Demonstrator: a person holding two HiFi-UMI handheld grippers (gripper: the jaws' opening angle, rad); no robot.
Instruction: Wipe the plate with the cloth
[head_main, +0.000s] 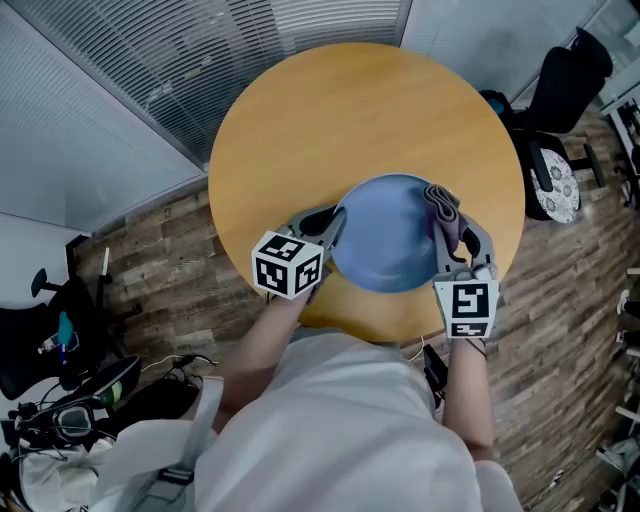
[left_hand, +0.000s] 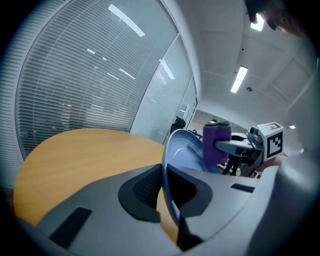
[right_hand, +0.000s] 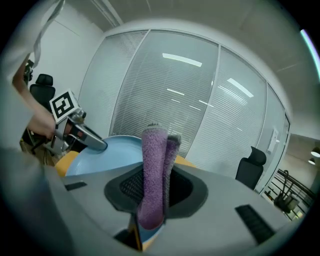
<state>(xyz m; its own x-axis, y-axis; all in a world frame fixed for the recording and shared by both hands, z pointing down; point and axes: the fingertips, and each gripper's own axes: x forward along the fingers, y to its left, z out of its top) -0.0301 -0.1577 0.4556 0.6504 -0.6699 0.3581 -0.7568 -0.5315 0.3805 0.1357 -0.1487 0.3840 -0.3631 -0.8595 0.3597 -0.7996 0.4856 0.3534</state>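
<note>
**Plate pinched by its rim, cloth at the edge**

My left gripper (head_main: 335, 222) is closed tight on the rim of the blue plate (head_main: 385, 240). It holds the plate tilted up off the round table (head_main: 330, 110), so I judge its face is offered for wiping. My right gripper (head_main: 455, 228) is clamped on the folded purple cloth (head_main: 443, 205), which sits at the plate's right edge and seems to touch it. I count one plate, one cloth, two grippers.
</note>
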